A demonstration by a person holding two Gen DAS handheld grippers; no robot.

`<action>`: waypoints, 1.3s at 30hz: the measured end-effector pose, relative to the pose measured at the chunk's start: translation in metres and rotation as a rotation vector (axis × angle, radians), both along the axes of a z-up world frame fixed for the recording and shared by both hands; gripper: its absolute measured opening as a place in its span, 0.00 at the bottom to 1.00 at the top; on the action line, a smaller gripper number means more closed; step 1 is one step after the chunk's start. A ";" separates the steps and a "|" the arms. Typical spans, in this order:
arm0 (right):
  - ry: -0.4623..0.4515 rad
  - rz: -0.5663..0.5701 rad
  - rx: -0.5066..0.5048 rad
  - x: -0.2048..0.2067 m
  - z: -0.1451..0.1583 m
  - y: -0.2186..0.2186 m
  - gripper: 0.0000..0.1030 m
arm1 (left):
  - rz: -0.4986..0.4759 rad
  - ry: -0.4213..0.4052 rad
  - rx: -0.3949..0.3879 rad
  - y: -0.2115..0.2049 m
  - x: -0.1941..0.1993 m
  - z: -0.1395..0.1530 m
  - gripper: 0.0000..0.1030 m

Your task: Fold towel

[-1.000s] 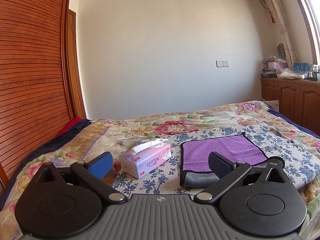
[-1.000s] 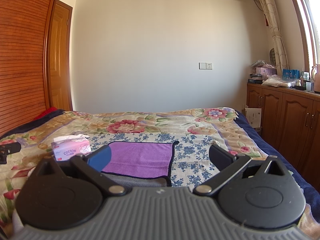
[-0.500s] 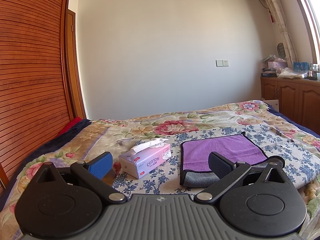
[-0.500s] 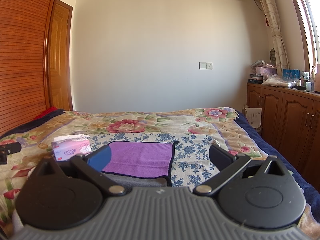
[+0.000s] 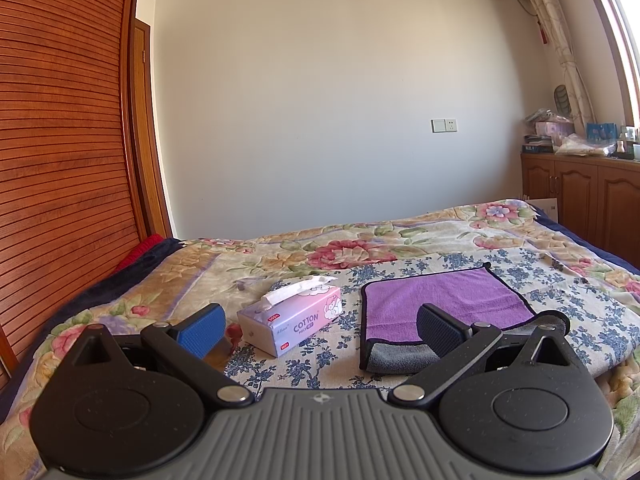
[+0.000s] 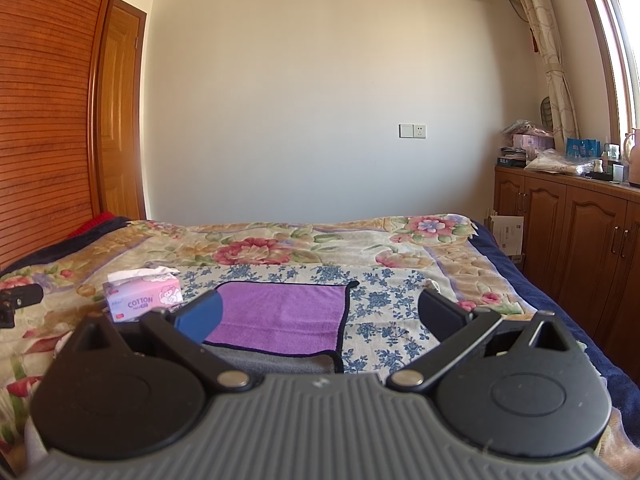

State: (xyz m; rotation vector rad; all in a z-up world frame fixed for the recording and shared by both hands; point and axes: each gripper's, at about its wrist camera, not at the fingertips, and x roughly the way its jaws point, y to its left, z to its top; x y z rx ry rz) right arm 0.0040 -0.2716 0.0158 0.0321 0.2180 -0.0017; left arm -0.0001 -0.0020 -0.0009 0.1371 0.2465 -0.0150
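Observation:
A purple towel point(image 5: 436, 300) with a dark border and grey underside lies flat on the bed, its near edge turned up to show grey. It also shows in the right wrist view point(image 6: 280, 316). My left gripper point(image 5: 320, 330) is open and empty, held above the bed near the towel's near left corner. My right gripper point(image 6: 320, 316) is open and empty, just before the towel's near edge.
A pink tissue box point(image 5: 292, 320) stands left of the towel; it also shows in the right wrist view point(image 6: 144, 300). The floral bedspread point(image 5: 360, 248) covers the bed. A slatted wooden wardrobe point(image 5: 60, 160) is on the left, wooden cabinets point(image 6: 580, 248) on the right.

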 end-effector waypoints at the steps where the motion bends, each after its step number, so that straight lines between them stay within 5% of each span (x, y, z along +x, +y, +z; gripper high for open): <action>1: 0.000 0.000 0.000 0.000 0.000 0.000 1.00 | 0.000 0.000 0.000 0.000 0.000 0.000 1.00; 25: 0.005 0.001 0.000 -0.001 -0.001 -0.002 1.00 | 0.000 0.003 0.003 0.000 0.001 -0.001 1.00; 39: 0.073 0.005 0.007 0.018 -0.007 -0.002 1.00 | -0.035 0.085 0.012 0.002 0.021 -0.005 1.00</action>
